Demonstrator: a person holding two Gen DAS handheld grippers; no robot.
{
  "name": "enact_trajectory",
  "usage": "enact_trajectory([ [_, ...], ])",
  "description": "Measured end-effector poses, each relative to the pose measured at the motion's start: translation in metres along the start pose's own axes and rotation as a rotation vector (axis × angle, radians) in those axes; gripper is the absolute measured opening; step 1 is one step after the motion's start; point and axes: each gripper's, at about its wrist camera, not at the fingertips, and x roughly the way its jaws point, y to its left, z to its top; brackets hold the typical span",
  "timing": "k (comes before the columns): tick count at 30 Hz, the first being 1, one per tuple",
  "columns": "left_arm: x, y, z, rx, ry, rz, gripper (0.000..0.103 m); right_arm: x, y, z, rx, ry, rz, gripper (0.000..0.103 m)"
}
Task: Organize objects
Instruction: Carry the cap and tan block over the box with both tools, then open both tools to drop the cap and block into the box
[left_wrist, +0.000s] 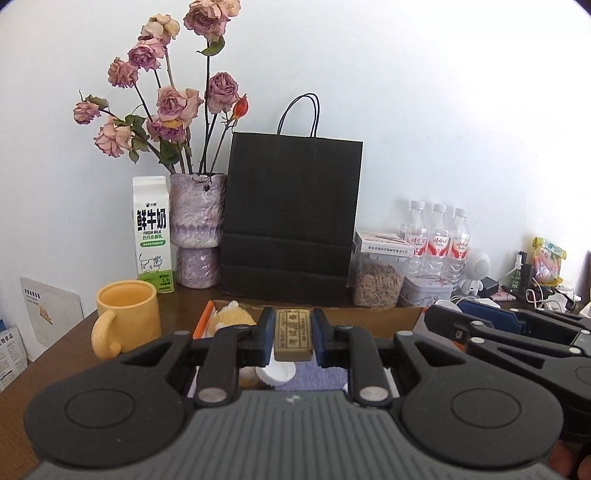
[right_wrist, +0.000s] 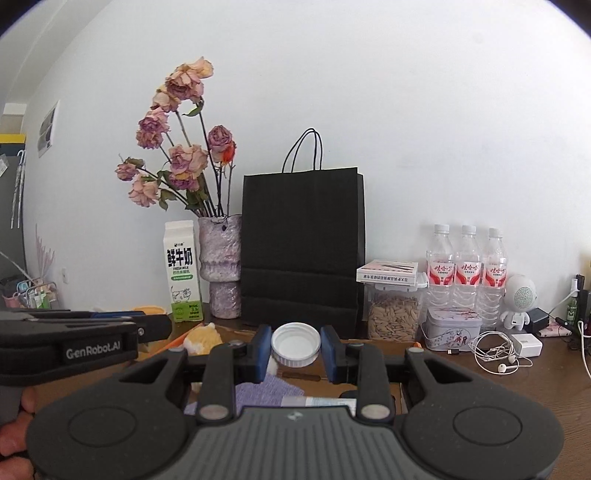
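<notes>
1. Holding level above the near part of the cardboard box (left_wrist: 369, 317), the left hand-held gripper (left_wrist: 293, 338) points toward the far wall, its two blue-padded fingers closed against the sides of a small olive-brown eraser (left_wrist: 293, 334) printed with Chinese characters.
2. The eraser sits lengthwise between the pads, lifted clear of the box contents below it: a white ribbed cap (left_wrist: 279, 373), a purple cloth (left_wrist: 317, 376) and a yellow plush toy (left_wrist: 231, 315) to the left.
3. The right hand-held gripper (right_wrist: 295, 345) also lies roughly horizontal and aims at the far wall; its fingers are set fairly wide, flanking the white ribbed cap (right_wrist: 295, 343). Whether the pads touch the cap I cannot tell.
4. In the right wrist view the left tool's black body crosses the left edge, with the person's fingers (right_wrist: 18, 424) wrapped beneath it; in the left wrist view the right tool lies just right of the left one.
5. On the brown table (right_wrist: 517, 387) stand a yellow mug (left_wrist: 127, 317) at near left, a milk carton (left_wrist: 152, 234), a purple vase (left_wrist: 197, 229) of dried roses, a black paper bag (left_wrist: 291, 221), a seed jar (left_wrist: 378, 275), three water bottles (left_wrist: 437, 236) and white earphones (right_wrist: 495, 350) to the right.
</notes>
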Motion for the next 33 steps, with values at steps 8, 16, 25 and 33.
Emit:
enact_trajectory([
  [8,0.047,-0.001,0.005,-0.025,0.019,0.0,0.022,0.051,-0.016,-0.002,0.017,0.074,-0.032,0.028],
  [16,0.084,0.007,-0.003,-0.005,0.086,0.006,0.022,0.084,-0.025,-0.012,0.001,0.143,-0.036,0.028],
  [25,0.081,0.013,-0.008,0.014,0.093,0.01,0.061,0.083,-0.025,-0.02,-0.025,0.185,-0.054,0.051],
  [33,0.071,0.02,-0.005,0.023,0.058,0.04,0.103,0.075,-0.033,-0.018,-0.019,0.173,-0.094,0.103],
])
